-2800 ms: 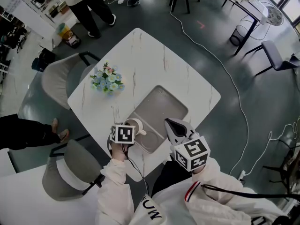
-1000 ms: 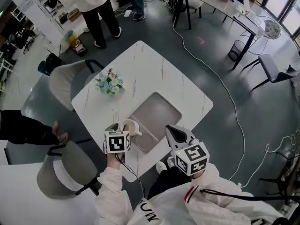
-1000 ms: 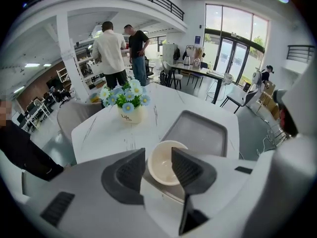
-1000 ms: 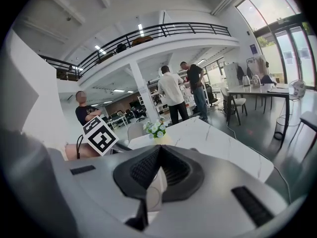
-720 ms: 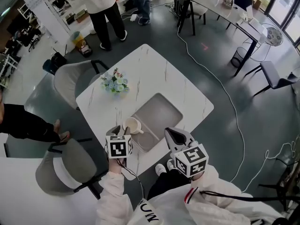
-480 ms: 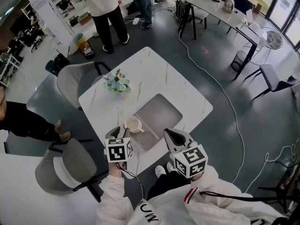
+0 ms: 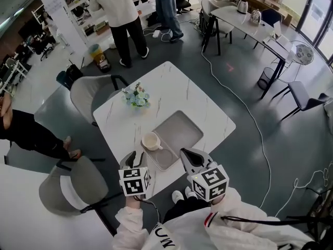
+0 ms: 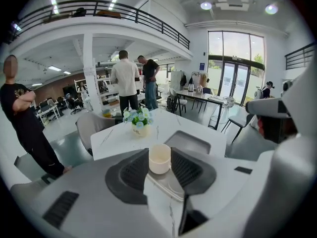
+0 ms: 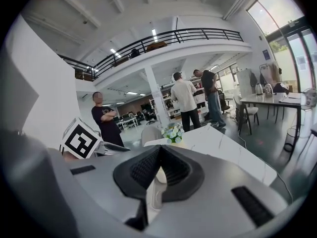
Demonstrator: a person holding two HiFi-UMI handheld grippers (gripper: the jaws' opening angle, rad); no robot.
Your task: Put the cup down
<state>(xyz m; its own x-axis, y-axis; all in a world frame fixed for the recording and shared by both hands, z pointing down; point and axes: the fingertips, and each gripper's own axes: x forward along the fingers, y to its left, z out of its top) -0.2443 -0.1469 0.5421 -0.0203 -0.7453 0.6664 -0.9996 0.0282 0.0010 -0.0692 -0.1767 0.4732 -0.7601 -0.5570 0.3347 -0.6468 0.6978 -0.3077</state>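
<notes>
Head view shows the cup (image 7: 151,141) upright on the tray (image 7: 182,132) by the worktop's (image 7: 171,87) near edge, with the left claw (image 7: 135,156) released and clear of it and the right claw (image 7: 191,158) clenched empty; draw the left claw straight back, avoiding the rim.

You are looking down on a white marble-patterned worktop (image 7: 177,90) standing on a dark grey polished floor (image 7: 244,72). Two grey chairs (image 7: 89,94) are sitting along its left side. Farther off, a long desk (image 7: 256,21) is running toward tall windows (image 8: 233,78), and white shelving (image 7: 70,7) is lining the far left. A railed mezzanine (image 8: 99,13) is spanning overhead, with round ceiling lamps (image 8: 207,5) glowing.
</notes>
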